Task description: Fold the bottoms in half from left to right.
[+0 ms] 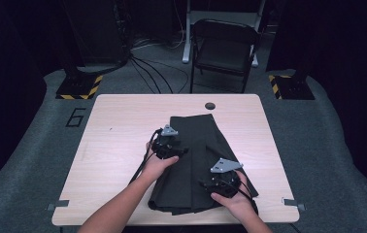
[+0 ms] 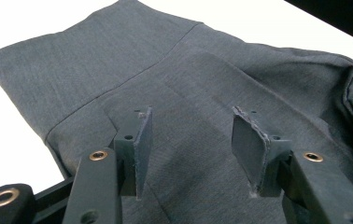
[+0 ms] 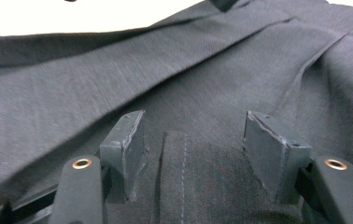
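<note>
Where carpet lies grey, wooden table (image 1: 118, 145), folding chair (image 1: 224, 48)

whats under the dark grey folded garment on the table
The dark grey folded fabric garment lies flat on the light wooden table, whose bare top shows all round it. Whatever sits between its folded layers, or between cloth and tabletop, is covered and cannot be seen.

The high view looks forward and down from above the desk's (image 1: 123, 111) near edge, taking in the whole top. Each gripper view rides low and close behind its own tongs, skimming the dark folded garment (image 1: 196, 145) that all three views share.
</note>
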{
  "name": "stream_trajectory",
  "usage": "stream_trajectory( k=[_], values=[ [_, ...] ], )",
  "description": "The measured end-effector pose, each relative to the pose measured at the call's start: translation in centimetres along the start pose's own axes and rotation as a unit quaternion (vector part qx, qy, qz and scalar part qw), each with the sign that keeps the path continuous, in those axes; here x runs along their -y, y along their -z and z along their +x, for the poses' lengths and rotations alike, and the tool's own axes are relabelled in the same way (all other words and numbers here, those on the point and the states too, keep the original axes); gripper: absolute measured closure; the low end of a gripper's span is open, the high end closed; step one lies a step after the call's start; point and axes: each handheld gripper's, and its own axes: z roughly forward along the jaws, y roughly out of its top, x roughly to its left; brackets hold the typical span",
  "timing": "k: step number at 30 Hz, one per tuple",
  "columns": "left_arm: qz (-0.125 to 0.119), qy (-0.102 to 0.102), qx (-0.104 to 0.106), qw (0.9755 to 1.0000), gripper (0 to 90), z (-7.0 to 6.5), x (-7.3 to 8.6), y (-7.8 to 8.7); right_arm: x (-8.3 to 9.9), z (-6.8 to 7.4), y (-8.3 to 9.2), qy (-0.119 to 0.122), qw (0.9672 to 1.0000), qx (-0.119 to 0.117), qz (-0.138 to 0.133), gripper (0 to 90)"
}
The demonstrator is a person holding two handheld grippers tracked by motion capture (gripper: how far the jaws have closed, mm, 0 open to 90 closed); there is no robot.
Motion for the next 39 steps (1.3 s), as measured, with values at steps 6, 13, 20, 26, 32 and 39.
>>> stream_trajectory(
  k=[6,13,20,26,32,39],
  values=[
    [0.007,0.004,-0.001,1.0000,48.0,0.3,0.6,-0.2,1.0,-0.3,-1.6,0.006,0.9990,0.007,0.044,42.4],
    [0.018,0.008,-0.004,0.9998,48.0,0.6,1.4,-0.6,2.2,0.2,-2.8,0.025,0.9957,0.018,0.088,45.4],
    [0.035,0.017,-0.007,0.9992,47.7,1.0,2.5,-1.6,2.2,0.4,-2.6,0.035,0.9949,0.019,0.092,49.8],
    [0.041,0.019,-0.007,0.9990,47.6,1.4,3.1,-2.0,2.0,0.4,-1.9,0.055,0.9929,0.021,0.103,64.5],
    [0.041,0.025,-0.008,0.9988,47.6,1.6,3.3,-2.2,1.6,-0.3,-0.3,0.056,0.9926,0.031,0.104,82.3],
    [0.046,0.026,-0.007,0.9986,47.6,1.7,3.2,-2.1,1.7,-1.1,3.5,0.027,0.9958,0.050,0.071,84.1]
  ],
)
